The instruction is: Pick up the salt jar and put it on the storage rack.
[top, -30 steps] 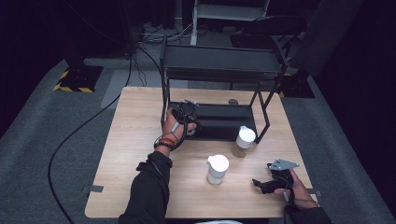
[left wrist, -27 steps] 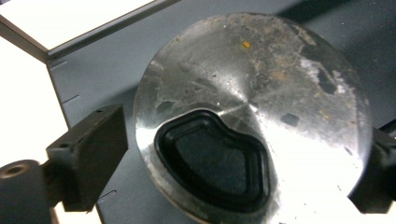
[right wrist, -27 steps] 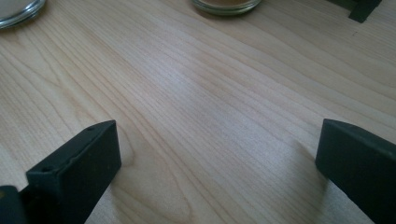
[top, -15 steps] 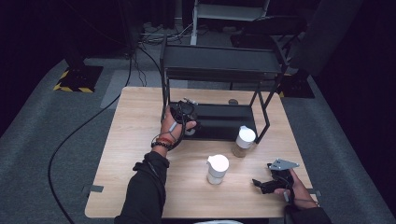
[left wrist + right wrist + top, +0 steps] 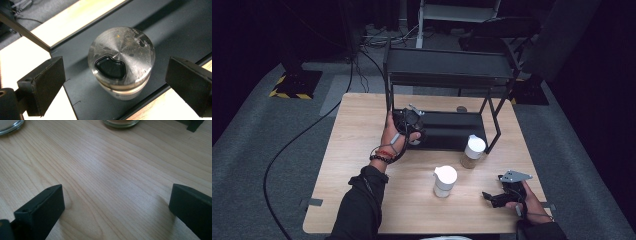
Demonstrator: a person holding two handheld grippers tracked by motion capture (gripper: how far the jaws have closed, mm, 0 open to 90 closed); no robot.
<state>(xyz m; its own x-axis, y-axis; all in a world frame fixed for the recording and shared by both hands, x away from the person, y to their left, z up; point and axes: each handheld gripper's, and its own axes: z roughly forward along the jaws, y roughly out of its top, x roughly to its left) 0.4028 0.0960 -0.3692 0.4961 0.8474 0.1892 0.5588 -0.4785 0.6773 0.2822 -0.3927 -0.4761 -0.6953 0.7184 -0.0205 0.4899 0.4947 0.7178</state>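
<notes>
Above a steel-lidded jar (image 5: 121, 62), the left hand-held gripper (image 5: 120, 87) gapes wide.

On the worktop (image 5: 362, 150) a rack (image 5: 447, 75) stands at the back, its tray (image 5: 452, 131) low in front. A jar (image 5: 121, 62) sits on the tray's left end, between the left gripper (image 5: 115, 87) jaws. Two cups (image 5: 445, 181) (image 5: 473, 151) stand before the tray; the right gripper (image 5: 498, 198) rests near the front right corner.

Dark studio: floor cables (image 5: 292, 145), hazard tape (image 5: 287, 94)
</notes>
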